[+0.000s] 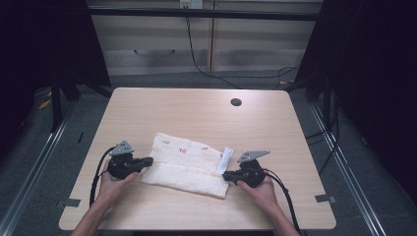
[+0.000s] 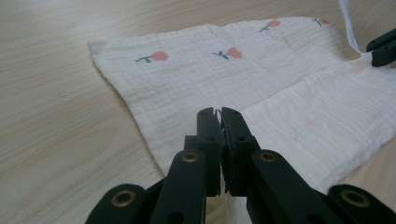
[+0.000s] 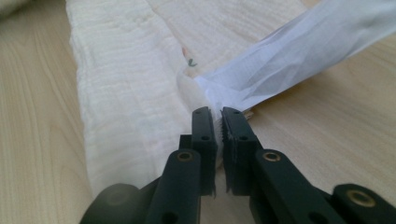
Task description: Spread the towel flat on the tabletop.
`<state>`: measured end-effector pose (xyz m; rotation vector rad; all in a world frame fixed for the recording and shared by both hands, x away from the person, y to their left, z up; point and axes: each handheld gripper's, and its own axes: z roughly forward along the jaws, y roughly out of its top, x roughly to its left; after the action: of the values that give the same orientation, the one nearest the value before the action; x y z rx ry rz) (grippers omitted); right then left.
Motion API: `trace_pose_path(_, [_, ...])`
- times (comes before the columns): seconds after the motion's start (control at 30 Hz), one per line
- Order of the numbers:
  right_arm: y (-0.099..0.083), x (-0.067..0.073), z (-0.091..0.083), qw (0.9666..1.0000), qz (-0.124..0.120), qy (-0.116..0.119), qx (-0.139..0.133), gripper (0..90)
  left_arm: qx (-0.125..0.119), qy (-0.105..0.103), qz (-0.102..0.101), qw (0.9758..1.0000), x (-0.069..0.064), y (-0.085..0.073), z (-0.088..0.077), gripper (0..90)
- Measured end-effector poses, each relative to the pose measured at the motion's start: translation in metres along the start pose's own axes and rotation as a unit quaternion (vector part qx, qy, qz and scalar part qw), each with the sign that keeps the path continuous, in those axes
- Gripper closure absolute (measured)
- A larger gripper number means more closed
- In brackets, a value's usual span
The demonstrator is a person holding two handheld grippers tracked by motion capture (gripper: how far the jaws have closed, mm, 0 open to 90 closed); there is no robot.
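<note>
High view: your folded cloth (image 1: 184, 167) lies on the worktop (image 1: 196, 113) between both grippers. Left gripper view — your left gripper (image 2: 219, 114) pinches the cloth's edge. Right gripper view — your right gripper (image 3: 218, 114) clamps its corner beside a white tag (image 3: 299, 56).

no readable text, brand, number or sign, small red flower prints on the cloth (image 2: 224, 74) carry no lettering, white tag (image 1: 226, 158) blank

Light wooden table (image 1: 196, 105) with 1 cable hole (image 1: 236, 102), grey floor (image 1: 44, 162), pale cabinet (image 1: 206, 42) behind, dark sides
</note>
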<state>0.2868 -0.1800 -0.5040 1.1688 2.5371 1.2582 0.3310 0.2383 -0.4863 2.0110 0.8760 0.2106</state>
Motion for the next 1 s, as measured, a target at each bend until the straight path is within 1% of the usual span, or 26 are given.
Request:
trace_pose_path(0.07, [0.001, 0.0, -0.001, 1.0, 0.001, 0.0, -0.003, 85.5, -0.003, 0.0, 0.0, 1.0, 0.0, 0.0, -0.001, 87.3])
trace_pose_path(0.1, [0.001, -0.001, -0.004, 0.9999, 0.005, 0.005, -0.013, 86.2, -0.005, -0.001, -0.001, 1.0, 0.001, 0.0, -0.002, 87.2])
trace_pose_path(0.17, [0.002, -0.002, -0.008, 0.9997, 0.009, 0.009, -0.023, 86.6, -0.007, -0.003, -0.002, 1.0, 0.001, 0.001, -0.003, 87.3])
trace_pose_path(0.23, [0.004, -0.003, -0.012, 0.9993, 0.016, 0.009, -0.032, 86.7, -0.012, -0.006, -0.004, 0.9999, 0.0, 0.002, -0.004, 87.3])
trace_pose_path(0.27, [0.004, -0.004, -0.015, 0.9991, 0.015, 0.011, -0.039, 86.6, -0.012, -0.006, -0.004, 0.9999, 0.0, 0.002, -0.004, 87.3])
trace_pose_path(0.3, [0.006, -0.004, -0.018, 0.9989, 0.016, 0.009, -0.043, 86.6, -0.02, -0.012, -0.01, 0.9997, -0.001, 0.005, -0.006, 87.3])
trace_pose_path(0.4, [0.011, -0.005, -0.031, 0.9977, 0.015, 0.0, -0.066, 86.5, -0.042, -0.017, -0.008, 0.9989, -0.004, 0.013, -0.013, 87.3])
trace_pose_path(0.43, [0.011, -0.005, -0.031, 0.9977, 0.015, 0.0, -0.066, 86.5, -0.042, -0.017, -0.008, 0.9989, -0.004, 0.013, -0.013, 87.3])
trace_pose_path(0.47, [0.016, -0.006, -0.041, 0.9968, 0.014, -0.007, -0.079, 86.6, -0.058, -0.024, -0.011, 0.998, -0.006, 0.019, -0.019, 87.3])
trace_pose_path(0.5, [0.018, -0.007, -0.046, 0.9962, 0.011, -0.01, -0.085, 86.6, -0.064, -0.024, -0.007, 0.9977, -0.008, 0.022, -0.022, 87.4])
trace_pose_path(0.57, [0.023, -0.009, -0.055, 0.9947, 0.013, -0.013, -0.101, 86.6, -0.08, -0.03, -0.009, 0.9963, -0.01, 0.028, -0.027, 87.4])
trace_pose_path(0.6, [0.027, -0.01, -0.059, 0.9942, 0.01, -0.015, -0.106, 86.6, -0.086, -0.032, -0.006, 0.9958, -0.012, 0.032, -0.029, 87.4])
trace_pose_path(0.63, [0.031, -0.011, -0.062, 0.9935, 0.009, -0.018, -0.112, 86.6, -0.086, -0.032, -0.006, 0.9958, -0.012, 0.032, -0.029, 87.4])
trace_pose_path(0.67, [0.035, -0.012, -0.066, 0.9929, 0.007, -0.019, -0.117, 86.6, -0.096, -0.032, -0.001, 0.9949, -0.015, 0.039, -0.031, 87.4])
trace_pose_path(0.7, [0.04, -0.013, -0.07, 0.9923, 0.005, -0.021, -0.122, 86.6, -0.096, -0.032, -0.001, 0.9949, -0.015, 0.039, -0.031, 87.5])
trace_pose_path(0.73, [0.045, -0.013, -0.074, 0.9919, 0.002, -0.024, -0.125, 86.6, -0.103, -0.036, 0.003, 0.994, -0.018, 0.047, -0.033, 87.6])
trace_pose_path(0.83, [0.059, -0.013, -0.086, 0.9905, -0.008, -0.03, -0.134, 86.6, -0.109, -0.036, 0.01, 0.9934, -0.019, 0.059, -0.034, 87.6])
trace_pose_path(0.87, [0.064, -0.014, -0.09, 0.9902, -0.011, -0.032, -0.135, 86.6, -0.113, -0.037, 0.011, 0.9928, -0.02, 0.065, -0.035, 87.6])
trace_pose_path(0.97, [0.077, -0.02, -0.098, 0.9891, -0.011, -0.038, -0.142, 86.6, -0.127, -0.029, 0.018, 0.9914, -0.019, 0.084, -0.041, 87.7])
trace_pose_path(1.0, [0.082, -0.021, -0.101, 0.9885, -0.009, -0.038, -0.146, 86.7, -0.127, -0.029, 0.018, 0.9914, -0.019, 0.084, -0.041, 87.7])
